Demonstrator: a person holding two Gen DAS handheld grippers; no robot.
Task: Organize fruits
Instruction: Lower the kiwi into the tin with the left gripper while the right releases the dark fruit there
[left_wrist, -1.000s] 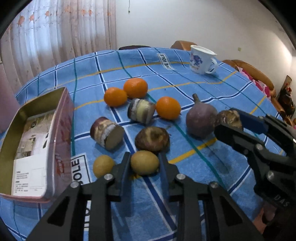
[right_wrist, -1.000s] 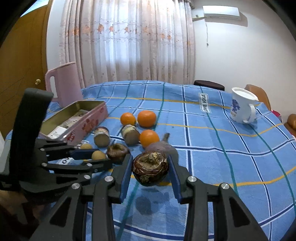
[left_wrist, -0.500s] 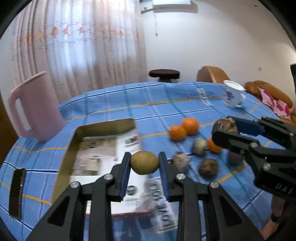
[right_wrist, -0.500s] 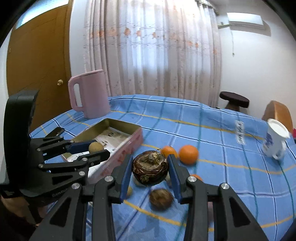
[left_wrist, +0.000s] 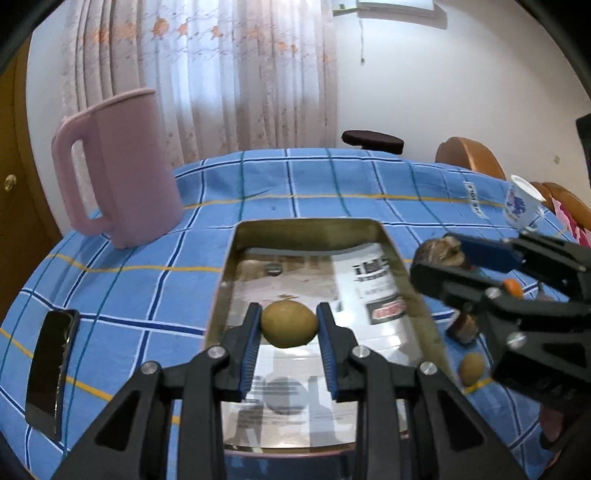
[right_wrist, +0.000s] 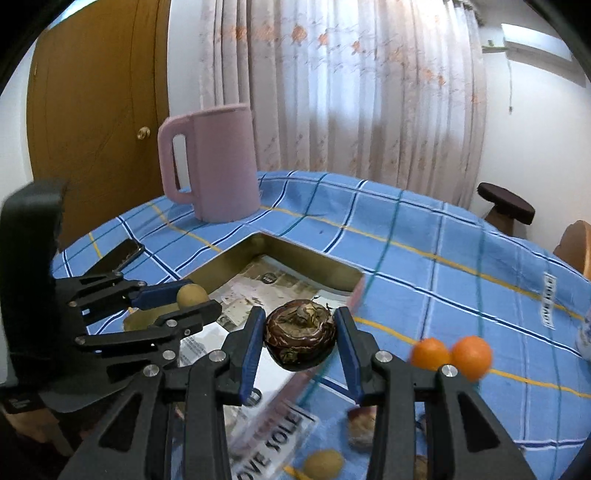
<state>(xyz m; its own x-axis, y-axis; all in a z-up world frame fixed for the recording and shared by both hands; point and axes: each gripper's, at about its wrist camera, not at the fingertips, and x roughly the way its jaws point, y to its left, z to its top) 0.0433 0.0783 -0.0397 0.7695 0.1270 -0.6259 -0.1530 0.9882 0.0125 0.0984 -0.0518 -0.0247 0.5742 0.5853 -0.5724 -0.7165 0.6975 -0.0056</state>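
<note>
Angling the left gripper (left_wrist: 289, 325) down over the tin (left_wrist: 236, 236), clamping a yellow-green fruit (left_wrist: 289, 324). Tilting the right gripper (right_wrist: 300, 334) alongside at 3 o'clock, squeezing a dark brown fruit (right_wrist: 300, 334)

Left gripper (left_wrist: 289, 325), lower centre, clamps a yellow-green fruit (left_wrist: 289, 324) above the open tin (left_wrist: 221, 284). Right gripper (left_wrist: 436, 258), at right, grips a dark brown fruit (left_wrist: 439, 247). Pink jug (left_wrist: 122, 173) upper left; phone (left_wrist: 50, 369) lower left.
</note>
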